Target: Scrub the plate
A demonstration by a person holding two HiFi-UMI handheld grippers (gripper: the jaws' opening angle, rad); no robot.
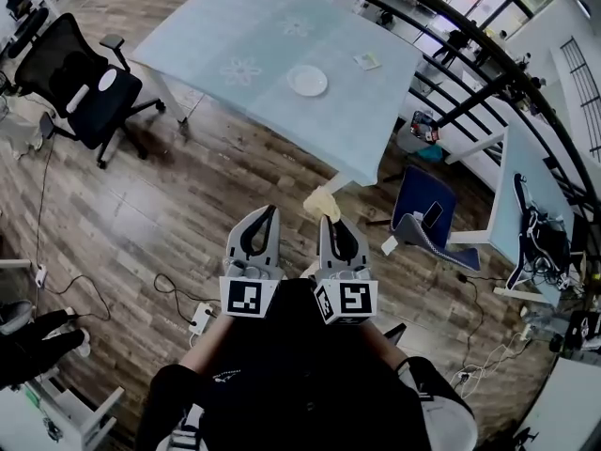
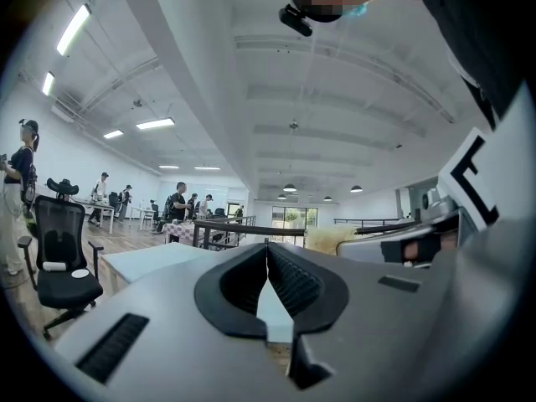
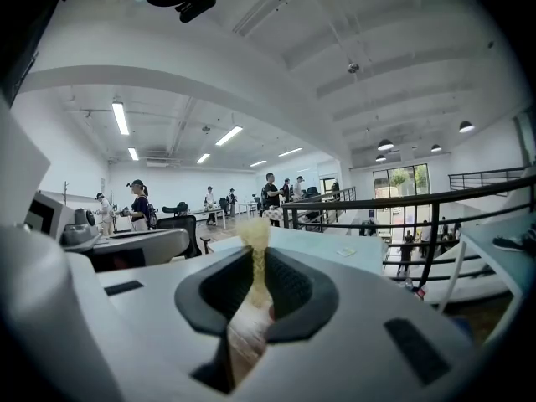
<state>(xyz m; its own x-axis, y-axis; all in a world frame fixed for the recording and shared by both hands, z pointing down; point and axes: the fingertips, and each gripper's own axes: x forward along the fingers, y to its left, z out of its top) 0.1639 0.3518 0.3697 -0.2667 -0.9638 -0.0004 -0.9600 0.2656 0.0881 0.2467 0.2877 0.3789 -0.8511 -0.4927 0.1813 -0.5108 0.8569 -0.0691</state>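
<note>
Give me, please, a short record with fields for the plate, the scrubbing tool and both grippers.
plate: small round white plate, flat on the pale blue table, untouched
scrubber: soft yellow sponge, pinched in the right gripper
left gripper: shut, holding nothing
right gripper: shut on the sponge
position: both grippers over the wooden floor, short of the table
nearby: black office chair, left of the table

Your plate [image 1: 307, 81]: white. Table [image 1: 188, 36]: pale blue, white flower prints. Scrubber [image 1: 321, 201]: pale yellow. Your left gripper [image 1: 271, 210] and right gripper [image 1: 331, 222]: grey, black pads, black-and-white square markers. Floor [image 1: 188, 205]: brown wood-grain planks.
</note>
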